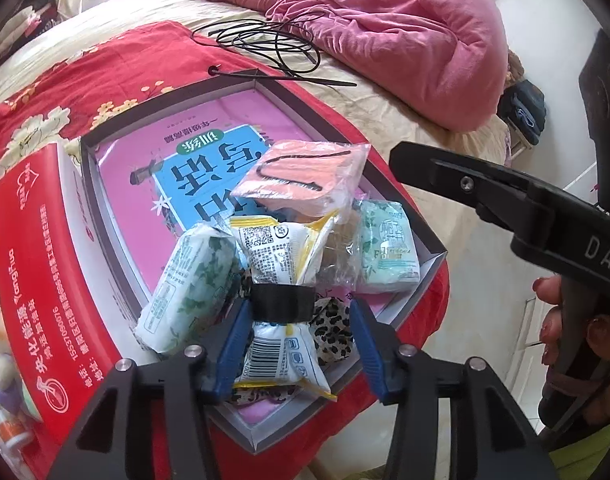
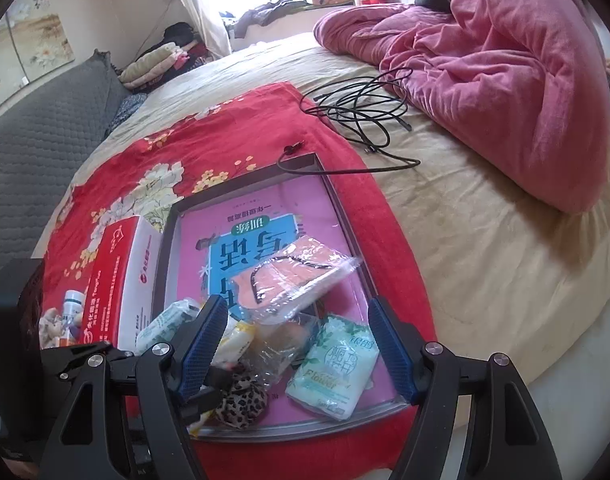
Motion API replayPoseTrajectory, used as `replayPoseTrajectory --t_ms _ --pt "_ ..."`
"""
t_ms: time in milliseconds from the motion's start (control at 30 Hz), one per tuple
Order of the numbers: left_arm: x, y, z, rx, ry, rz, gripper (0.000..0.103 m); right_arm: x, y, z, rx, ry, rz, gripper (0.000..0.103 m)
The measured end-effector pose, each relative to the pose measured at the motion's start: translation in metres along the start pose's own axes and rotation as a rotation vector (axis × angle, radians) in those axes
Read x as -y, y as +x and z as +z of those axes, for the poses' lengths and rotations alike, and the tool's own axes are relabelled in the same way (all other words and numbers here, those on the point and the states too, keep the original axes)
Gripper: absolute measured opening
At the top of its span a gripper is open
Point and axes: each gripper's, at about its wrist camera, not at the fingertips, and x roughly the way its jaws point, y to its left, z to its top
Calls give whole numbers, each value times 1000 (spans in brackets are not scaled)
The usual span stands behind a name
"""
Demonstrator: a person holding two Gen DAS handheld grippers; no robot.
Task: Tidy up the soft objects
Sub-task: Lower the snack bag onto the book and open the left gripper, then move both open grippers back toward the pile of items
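A grey-rimmed shallow box lies on a red floral cloth and holds a pink book and several soft packs. My left gripper is open, its blue fingers either side of a white-and-yellow pack cinched by a black band. Beside it lie a green leaf-print tissue pack, a mint tissue pack, a bagged orange item and a leopard-print scrunchie. My right gripper is open and empty above the box's near end.
A red-and-white carton stands left of the box. Black cables lie beyond it on the beige bed. A pink quilt is heaped at the far right. A grey cushion sits left.
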Motion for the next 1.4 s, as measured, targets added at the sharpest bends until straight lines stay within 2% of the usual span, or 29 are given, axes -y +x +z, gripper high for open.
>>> replayPoseTrajectory --t_ms 233,600,733,867,1400 --pt "0 -2 1 1 -4 -3 51 -2 -3 3 7 -3 -10 74" --pt "-4 -13 -2 15 -13 5 62 1 -5 -1 -9 -3 -60 74" --pt "-4 -24 -3 35 -5 6 62 -2 -6 -4 -16 -14 -82 75" --pt "-4 -37 -5 60 -9 15 69 -5 -9 -6 -14 -18 -92 75" --pt "-12 -83 -18 132 -20 55 74 -32 -30 -8 27 -73 -153 77"
